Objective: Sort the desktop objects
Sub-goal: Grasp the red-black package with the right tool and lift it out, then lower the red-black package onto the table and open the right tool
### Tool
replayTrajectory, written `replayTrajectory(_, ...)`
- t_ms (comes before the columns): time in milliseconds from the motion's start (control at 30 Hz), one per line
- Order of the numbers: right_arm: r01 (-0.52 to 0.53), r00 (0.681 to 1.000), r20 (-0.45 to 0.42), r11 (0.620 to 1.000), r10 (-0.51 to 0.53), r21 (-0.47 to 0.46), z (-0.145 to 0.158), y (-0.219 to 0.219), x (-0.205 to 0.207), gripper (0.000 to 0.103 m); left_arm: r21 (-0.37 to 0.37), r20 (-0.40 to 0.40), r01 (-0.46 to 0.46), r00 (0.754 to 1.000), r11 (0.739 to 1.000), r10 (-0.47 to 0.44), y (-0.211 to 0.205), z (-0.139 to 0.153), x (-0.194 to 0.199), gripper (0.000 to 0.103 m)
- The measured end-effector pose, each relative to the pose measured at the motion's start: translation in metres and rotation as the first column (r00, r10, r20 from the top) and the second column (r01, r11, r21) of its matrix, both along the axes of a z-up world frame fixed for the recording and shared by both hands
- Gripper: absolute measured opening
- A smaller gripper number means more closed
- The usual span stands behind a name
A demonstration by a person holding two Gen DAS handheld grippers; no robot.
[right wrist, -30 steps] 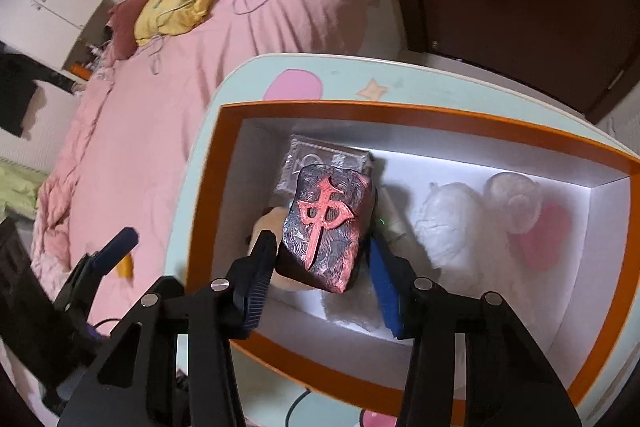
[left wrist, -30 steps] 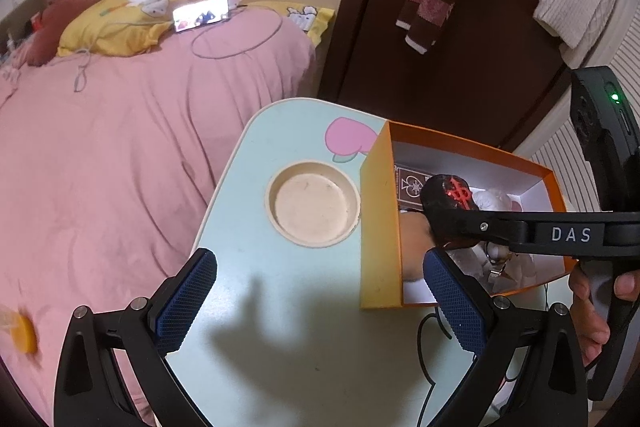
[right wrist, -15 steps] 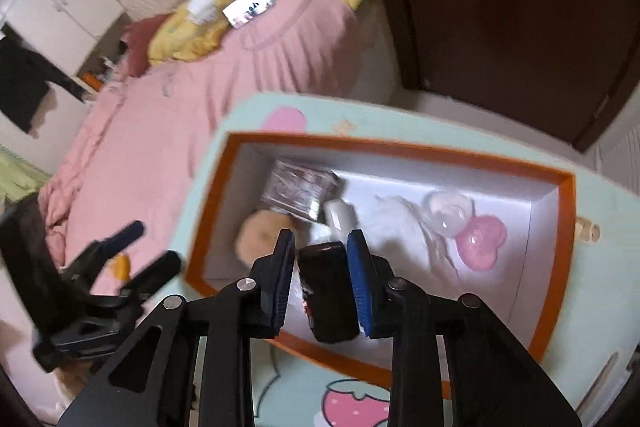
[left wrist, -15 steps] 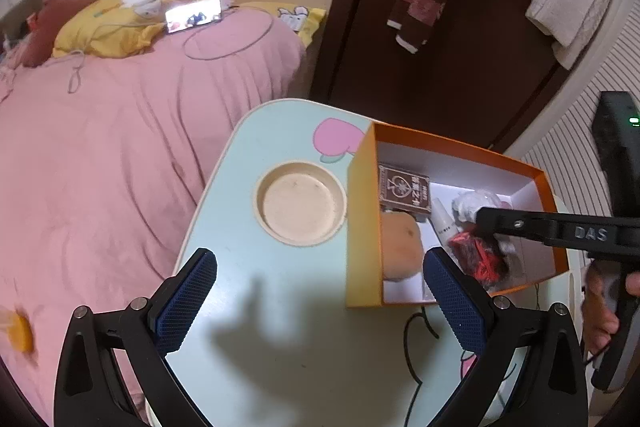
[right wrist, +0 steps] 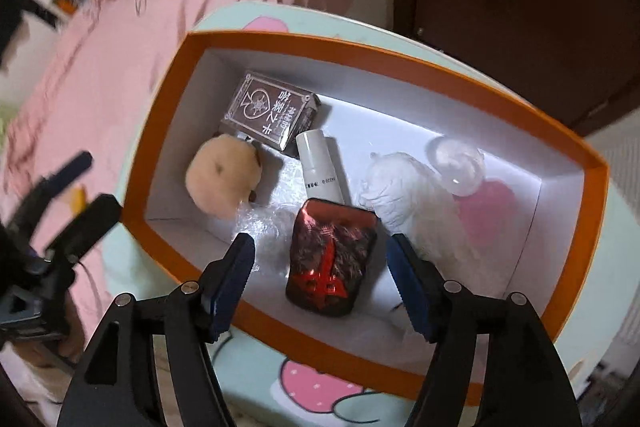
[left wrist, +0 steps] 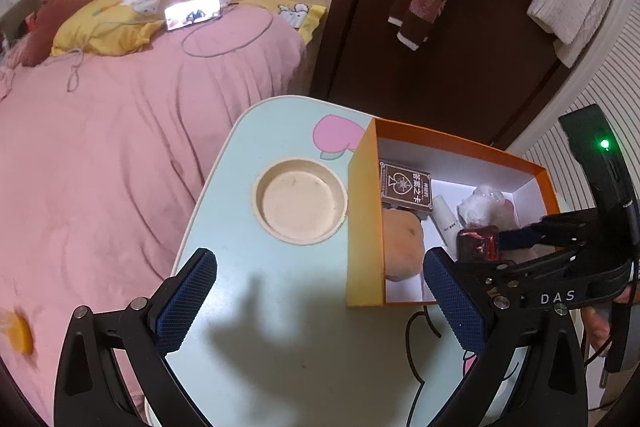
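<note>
An orange box [right wrist: 168, 131] with a white inside stands on the light-blue table [left wrist: 280, 327]. In it lie a brown card pack [right wrist: 268, 115], a peach plush ball [right wrist: 224, 179], a white tube [right wrist: 322, 167], a crumpled white bag [right wrist: 400, 187], a clear ball [right wrist: 456, 163] and a pink heart [right wrist: 488, 215]. A black block with a red character [right wrist: 334, 263] rests on the box floor. My right gripper [right wrist: 319, 241] points down over it, jaws opening, pads clear of the block's sides. My left gripper [left wrist: 319, 261] hangs open over the bare tabletop, holding nothing.
A round cream recess [left wrist: 300, 203] sits in the table left of the box. A pink bed [left wrist: 100, 147] with a lit phone [left wrist: 192, 11] lies to the left. Behind the table is a dark door [left wrist: 460, 67] hung with clothes. A hand [left wrist: 600, 327] grips the right tool.
The right gripper held the black block above the box, lowered it inside and let go; its jaws have spread apart. The left gripper has kept still.
</note>
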State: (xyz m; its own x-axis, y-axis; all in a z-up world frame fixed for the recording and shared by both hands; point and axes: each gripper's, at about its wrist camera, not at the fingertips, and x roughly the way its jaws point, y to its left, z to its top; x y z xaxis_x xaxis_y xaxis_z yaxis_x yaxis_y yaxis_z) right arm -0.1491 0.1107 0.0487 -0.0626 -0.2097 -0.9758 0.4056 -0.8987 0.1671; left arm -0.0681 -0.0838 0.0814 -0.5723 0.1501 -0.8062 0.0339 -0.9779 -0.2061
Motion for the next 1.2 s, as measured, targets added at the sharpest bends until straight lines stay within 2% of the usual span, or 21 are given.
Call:
replayTrajectory(67, -0.011, 0.999, 0.036, 0.999, 0.012, -0.035, -0.003, -0.002, -0.002, 0.053, 0.0, 0.003, -0.002, 1.0, 1.0, 0.002, -0.001, -0.001, 0.001, 0.103)
replayTrajectory(133, 0.012, 0.999, 0.043, 0.998, -0.009, -0.066, -0.002, 0.004, -0.006, 0.049, -0.001, 0.006, -0.008, 1.0, 1.0, 0.008, -0.003, -0.001, 0.001, 0.103)
replayTrajectory(167, 0.024, 0.999, 0.046, 0.996, -0.02, -0.081, -0.002, 0.008, -0.007, 0.043, -0.001, 0.007, -0.012, 1.0, 1.0, 0.012, -0.004, -0.001, 0.001, 0.103)
replayTrajectory(367, 0.114, 0.993, 0.022, 0.973, -0.112, -0.201, 0.013, 0.04, -0.013, 0.043, 0.009, 0.003, -0.026, 1.0, 1.0, 0.026, -0.005, 0.002, -0.001, 0.103)
replayTrajectory(433, 0.135, 0.989, -0.009, 0.945, -0.145, -0.299, 0.03, 0.058, -0.009, 0.043, 0.001, -0.003, -0.016, 1.0, 1.0, 0.016, -0.002, 0.005, -0.002, 0.103)
replayTrajectory(500, 0.129, 0.987, -0.039, 0.922, -0.154, -0.366, 0.05, 0.071, 0.0, 0.043, -0.012, -0.007, 0.005, 1.0, 1.0, -0.005, 0.003, 0.008, -0.004, 0.103)
replayTrajectory(567, 0.089, 0.99, -0.066, 0.92, -0.123, -0.383, 0.065, 0.076, 0.015, 0.043, -0.032, -0.007, 0.04, 0.999, 0.999, -0.04, 0.012, 0.012, -0.006, 0.103)
replayTrajectory(633, 0.027, 0.995, -0.075, 0.929, -0.059, -0.37, 0.072, 0.077, 0.035, 0.043, -0.051, -0.008, 0.074, 0.997, 0.996, -0.074, 0.021, 0.015, -0.009, 0.103)
replayTrajectory(700, -0.025, 0.999, -0.043, 0.95, 0.012, -0.311, 0.068, 0.063, 0.051, 0.043, -0.068, -0.009, 0.112, 0.994, 0.991, -0.113, 0.033, 0.019, -0.013, 0.103)
replayTrajectory(833, -0.074, 0.997, 0.008, 0.981, 0.077, -0.18, 0.038, 0.057, 0.085, 0.043, -0.096, -0.006, 0.195, 0.98, 0.976, -0.197, 0.061, 0.029, -0.023, 0.103)
replayTrajectory(900, -0.047, 0.998, 0.032, 0.989, 0.052, -0.141, 0.021, 0.06, 0.093, 0.043, -0.107, -0.002, 0.245, 0.969, 0.964, -0.247, 0.076, 0.034, -0.03, 0.103)
replayTrajectory(1067, 0.061, 0.998, 0.029, 0.997, -0.06, -0.04, -0.012, 0.091, 0.092, 0.043, -0.102, 0.029, 0.364, 0.931, 0.926, -0.363, 0.113, 0.037, -0.053, 0.102)
replayTrajectory(1133, 0.099, 0.995, 0.022, 0.994, -0.098, -0.046, -0.015, 0.099, 0.09, 0.043, -0.104, 0.043, 0.402, 0.916, 0.91, -0.4, 0.131, 0.034, -0.061, 0.096)
replayTrajectory(1200, 0.135, 0.991, 0.015, 0.989, -0.135, -0.055, -0.017, 0.106, 0.087, 0.044, -0.11, 0.076, 0.429, 0.903, 0.897, -0.422, 0.145, 0.028, -0.069, 0.084)
